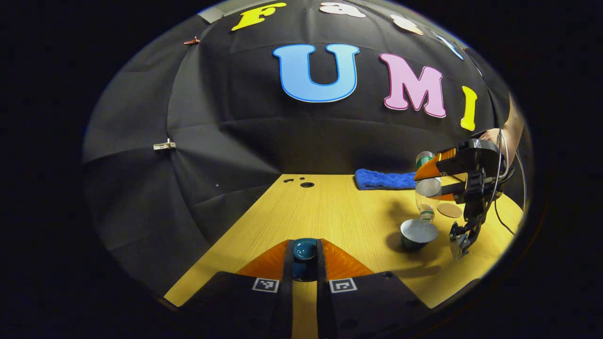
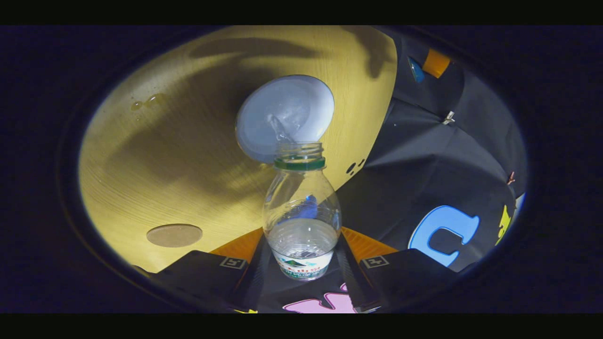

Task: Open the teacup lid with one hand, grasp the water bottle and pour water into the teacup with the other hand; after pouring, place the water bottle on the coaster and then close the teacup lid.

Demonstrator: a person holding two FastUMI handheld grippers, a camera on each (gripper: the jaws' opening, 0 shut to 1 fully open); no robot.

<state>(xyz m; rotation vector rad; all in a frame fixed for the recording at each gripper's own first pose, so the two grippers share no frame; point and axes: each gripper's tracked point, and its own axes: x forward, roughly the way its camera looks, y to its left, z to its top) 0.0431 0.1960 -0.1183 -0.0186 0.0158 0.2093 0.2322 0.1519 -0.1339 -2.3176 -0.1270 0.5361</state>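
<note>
Over the wooden table (image 1: 330, 207), left tongs (image 1: 305, 254) clamp the lid (image 1: 305, 249); right tongs (image 2: 301, 256) clamp the tipped bottle (image 2: 301, 212).

Yellow wood-grain tabletop (image 1: 330, 207), two round holes (image 1: 306, 184) near its far edge, black cloth wall (image 1: 212, 141) behind, metal clips (image 1: 164, 145) on cloth, dim lighting

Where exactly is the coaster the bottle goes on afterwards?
On the yellow wooden table, look past the open teacup toward the blue cloth. The coaster lies flat between them, beside the tilted bottle: a thin brown disc, the only flat round thing there.
</note>
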